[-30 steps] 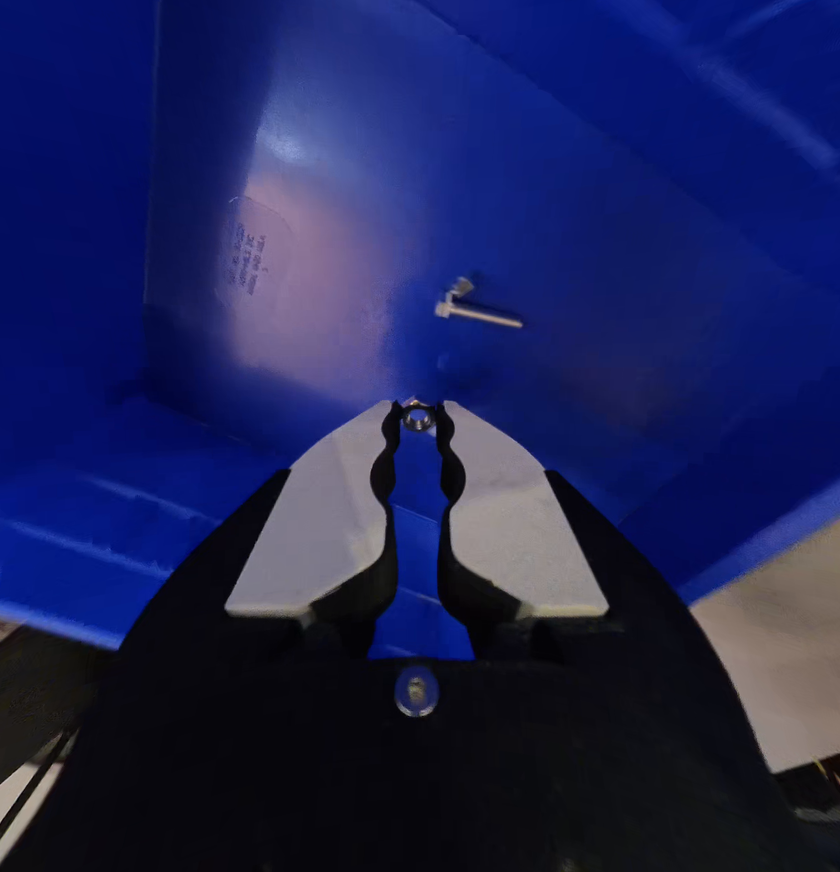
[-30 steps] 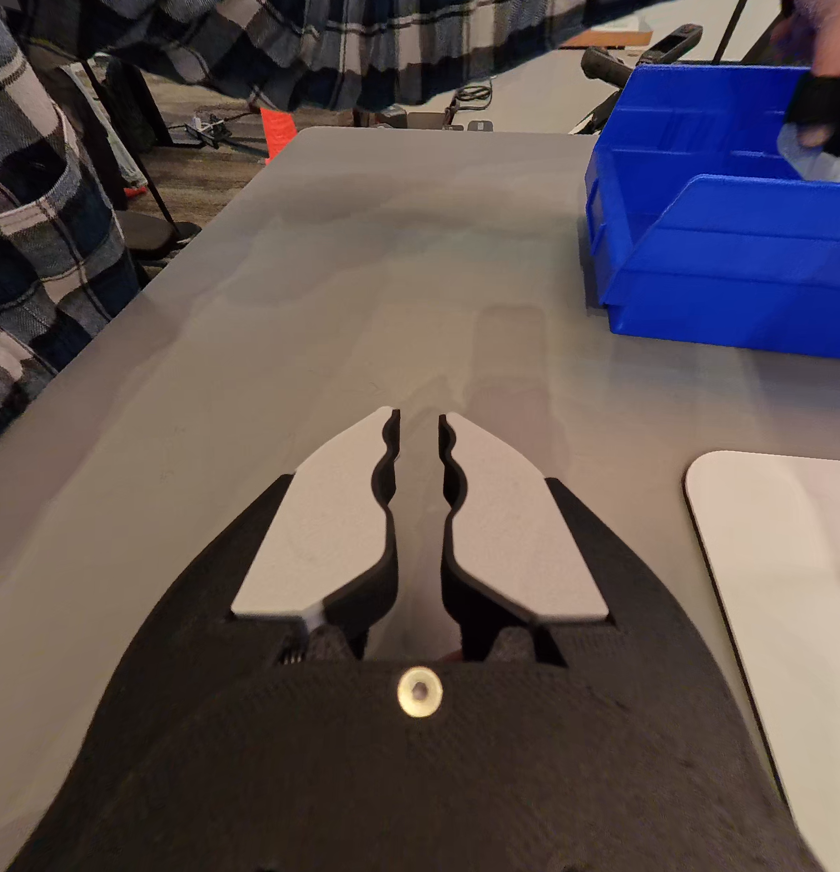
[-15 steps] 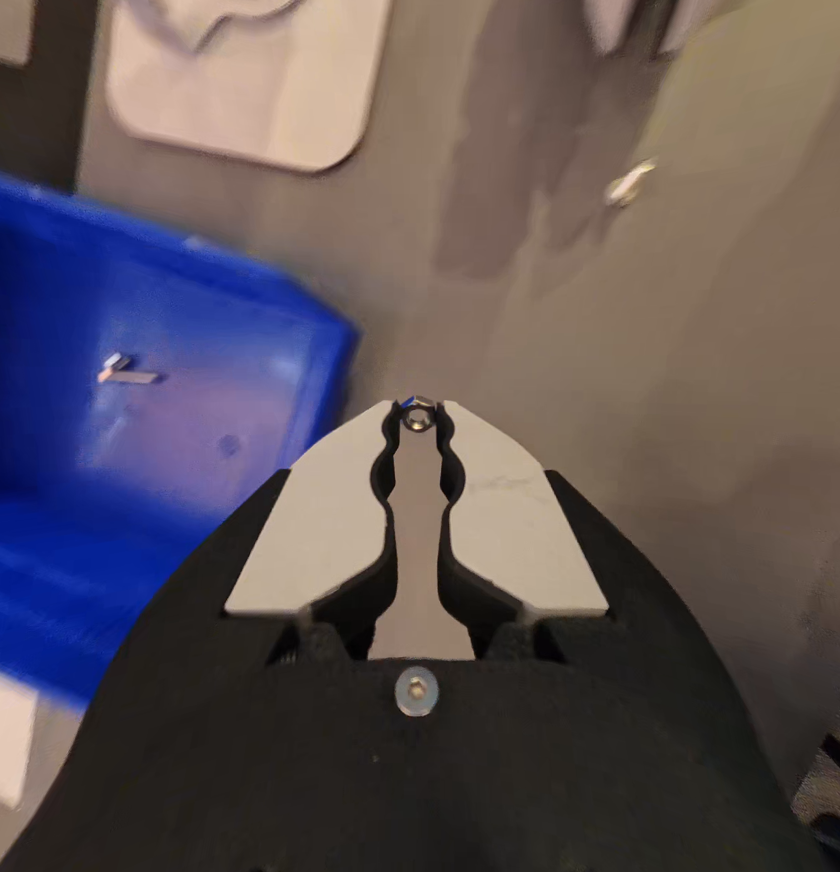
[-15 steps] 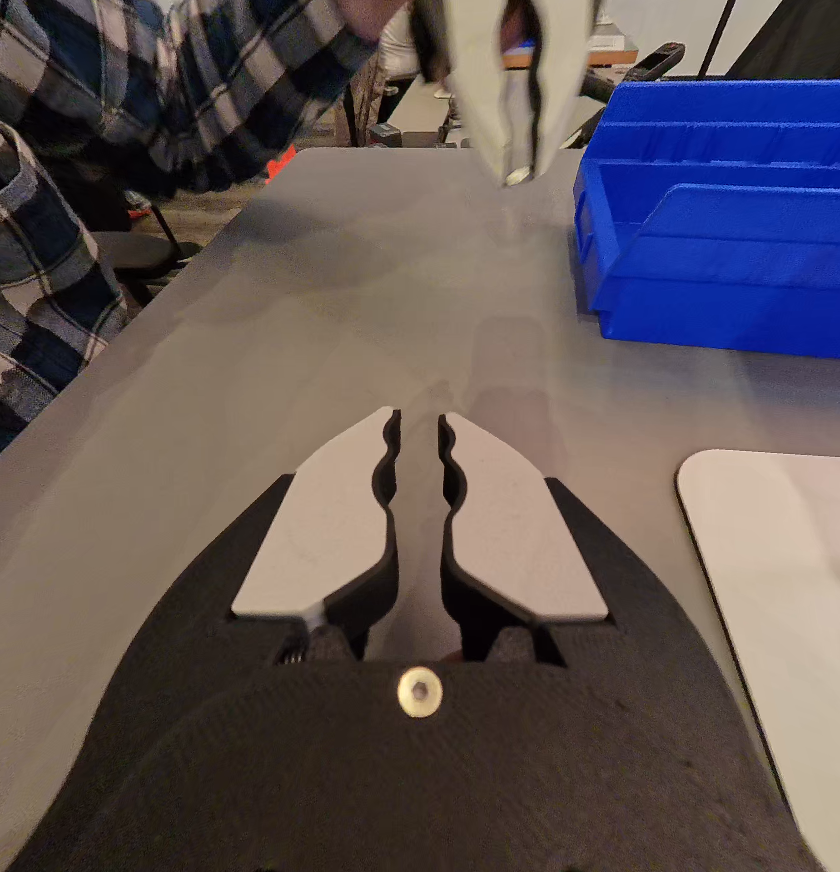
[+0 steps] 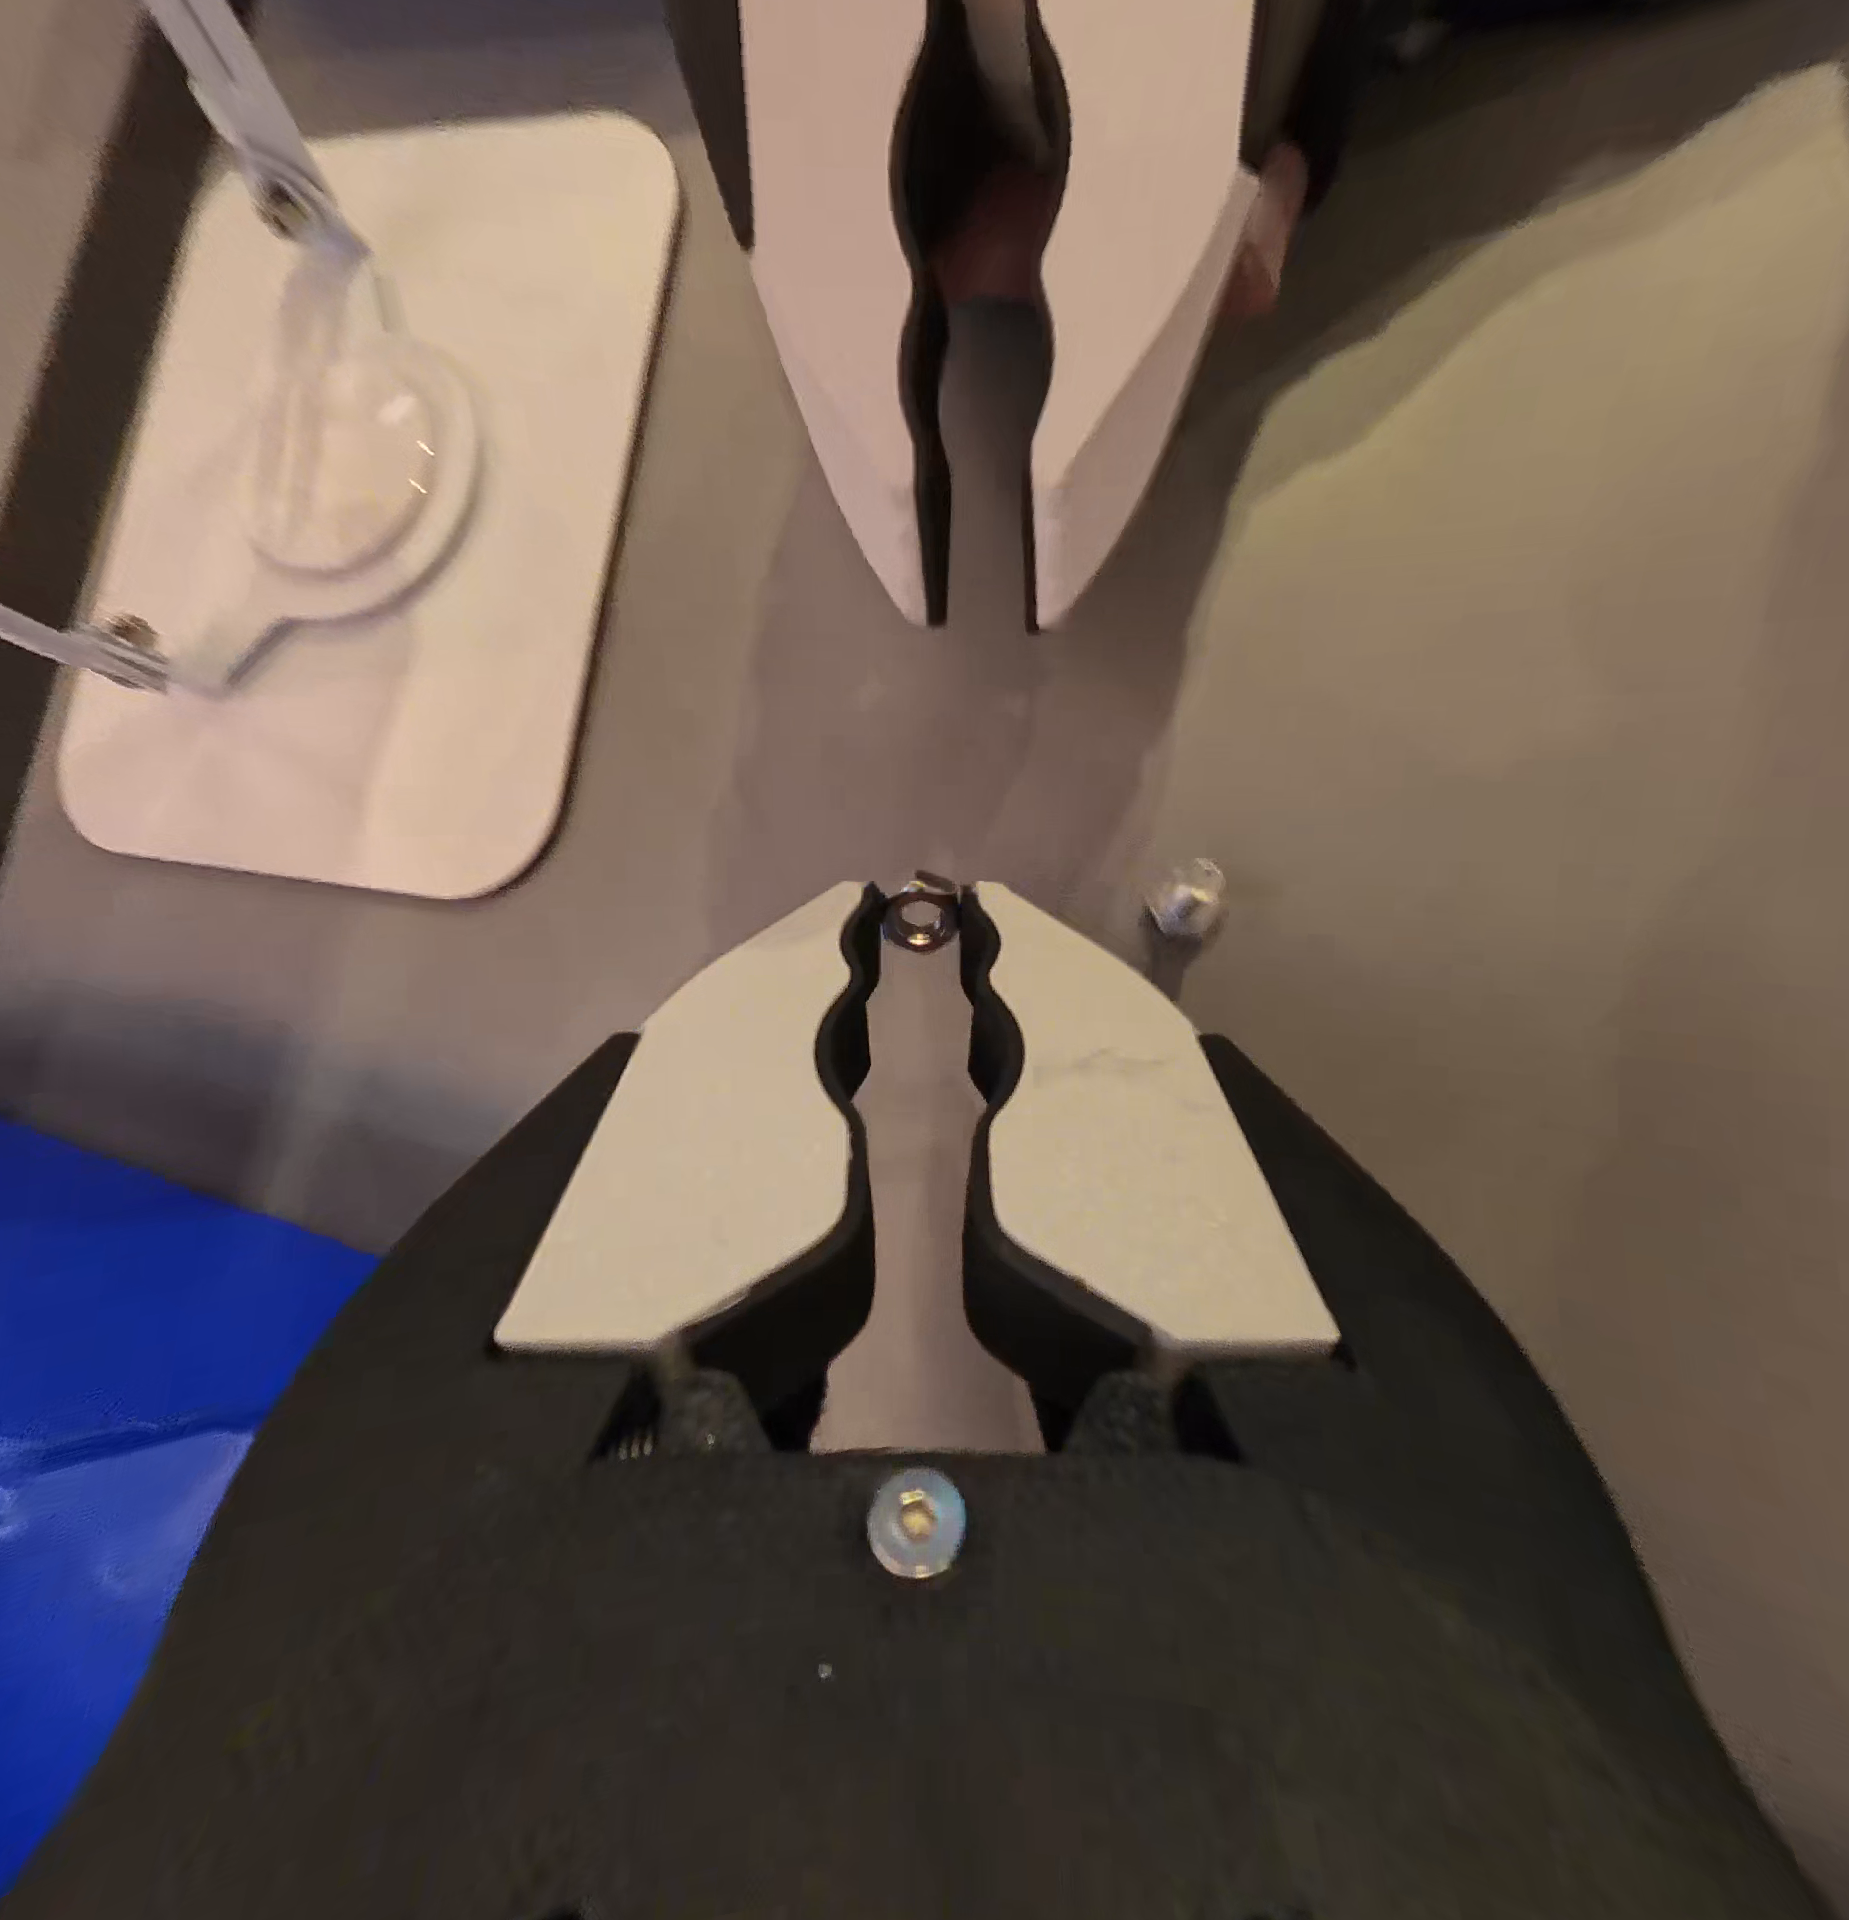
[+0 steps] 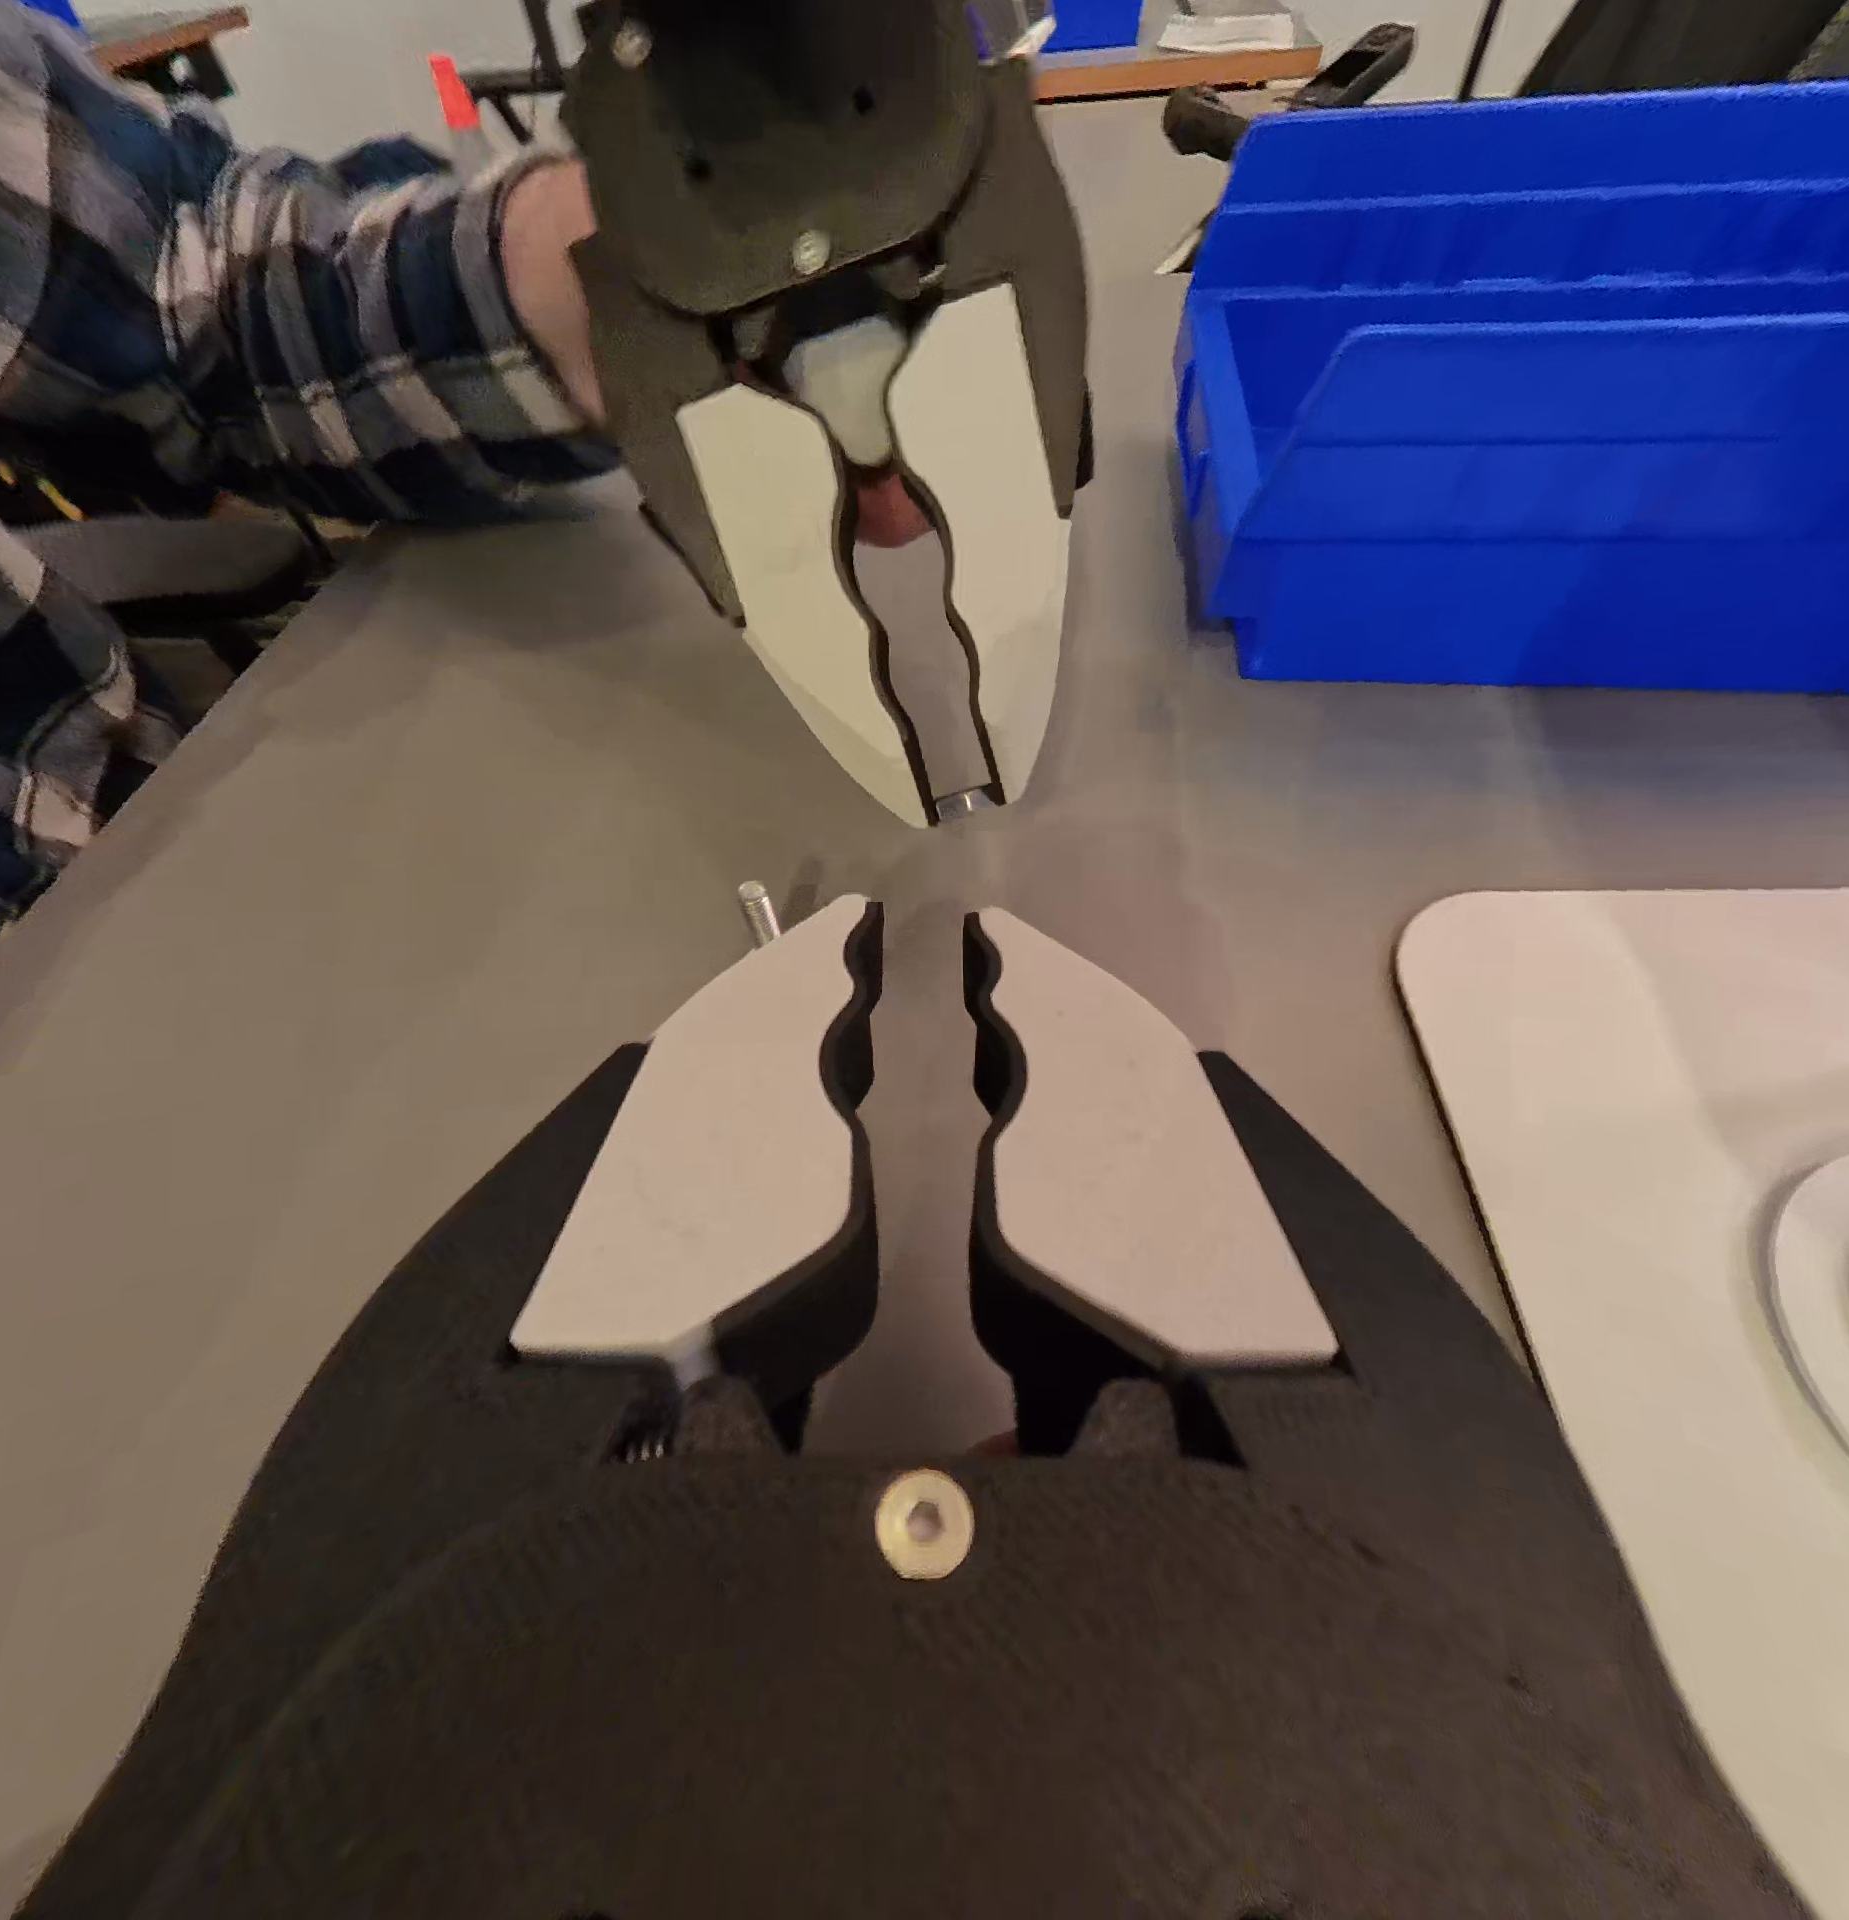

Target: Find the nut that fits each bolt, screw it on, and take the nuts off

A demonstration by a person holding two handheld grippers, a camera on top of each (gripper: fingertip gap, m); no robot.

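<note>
My left gripper (image 5: 922, 906) is shut on a small silver nut (image 5: 922, 921), pinched at the very fingertips just above the grey table. The right wrist view shows it too (image 6: 964, 808), with the nut (image 6: 967, 803) between its tips. My right gripper (image 6: 922, 920) is open and empty, low over the table and tip to tip with the left one; it shows in the left wrist view (image 5: 980, 621). A silver bolt (image 5: 1185, 899) stands upright on the table just beside both grippers' tips, and in the right wrist view (image 6: 756, 912) it is left of my right fingers.
A blue bin (image 6: 1543, 416) stands at the back right, its corner (image 5: 89, 1403) near my left gripper. A white mat (image 5: 380, 727) carries a clear plastic piece (image 5: 348, 447); the mat (image 6: 1626, 1091) lies right of my right gripper. A plaid sleeve (image 6: 276, 332) reaches over the table's left edge. My hands' fingertips stand some 5 cm from each other.
My left gripper has carried the nut out of the blue bin and down to the table, facing the right gripper. The right gripper stayed open and barely moved.
</note>
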